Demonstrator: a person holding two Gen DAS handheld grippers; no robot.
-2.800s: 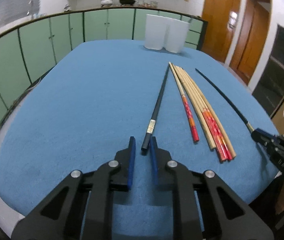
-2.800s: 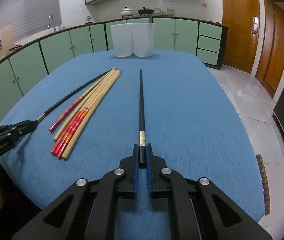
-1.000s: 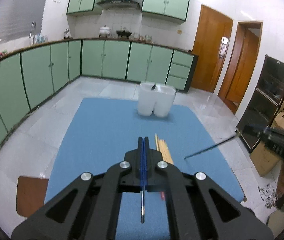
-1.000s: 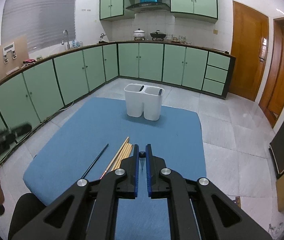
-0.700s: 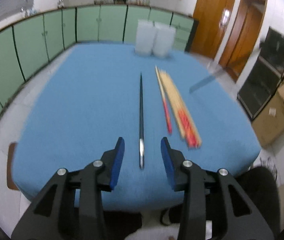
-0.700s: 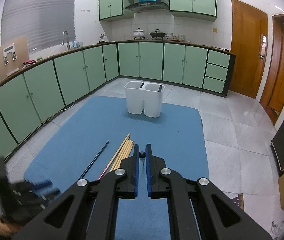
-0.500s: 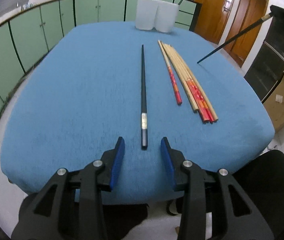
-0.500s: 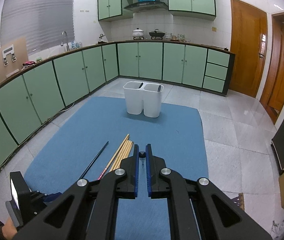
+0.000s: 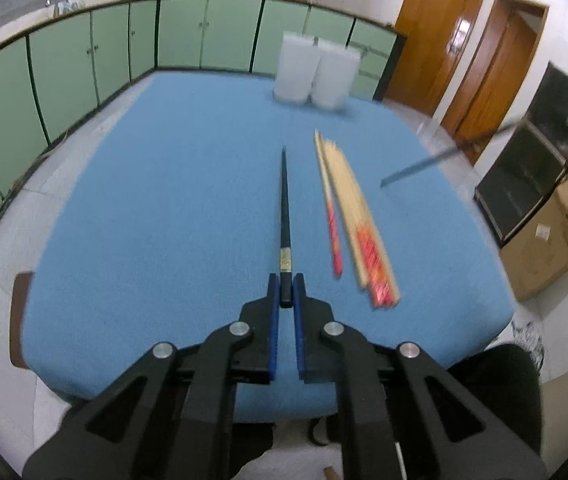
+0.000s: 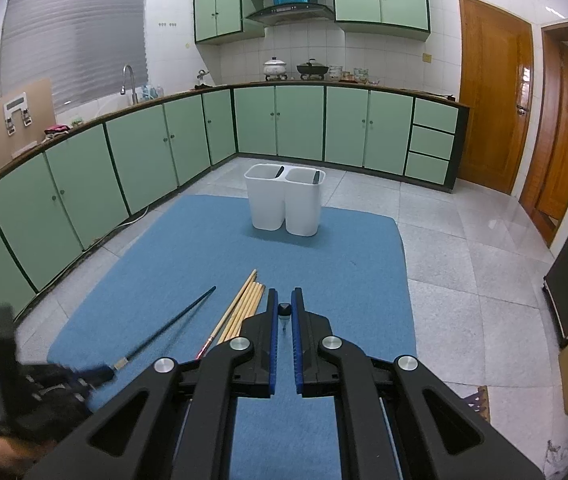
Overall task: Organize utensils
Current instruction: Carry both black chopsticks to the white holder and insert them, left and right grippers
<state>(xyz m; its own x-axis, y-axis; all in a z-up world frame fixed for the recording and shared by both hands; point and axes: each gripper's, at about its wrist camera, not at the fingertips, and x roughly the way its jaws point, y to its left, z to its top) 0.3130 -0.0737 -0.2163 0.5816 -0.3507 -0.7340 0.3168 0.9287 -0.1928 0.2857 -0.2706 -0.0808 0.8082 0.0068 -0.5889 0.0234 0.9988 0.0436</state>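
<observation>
Over the blue mat [image 9: 156,208], the left gripper [image 9: 286,290], spread half a second ago, has clamped a black chopstick [image 9: 284,208], while the right gripper [image 10: 284,308] stays pinched on another black chopstick [image 10: 284,311] above the bamboo chopsticks [image 10: 244,308].

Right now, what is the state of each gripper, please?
Left gripper: shut on a black chopstick lying on the blue mat.
Right gripper: shut on another black chopstick.
</observation>
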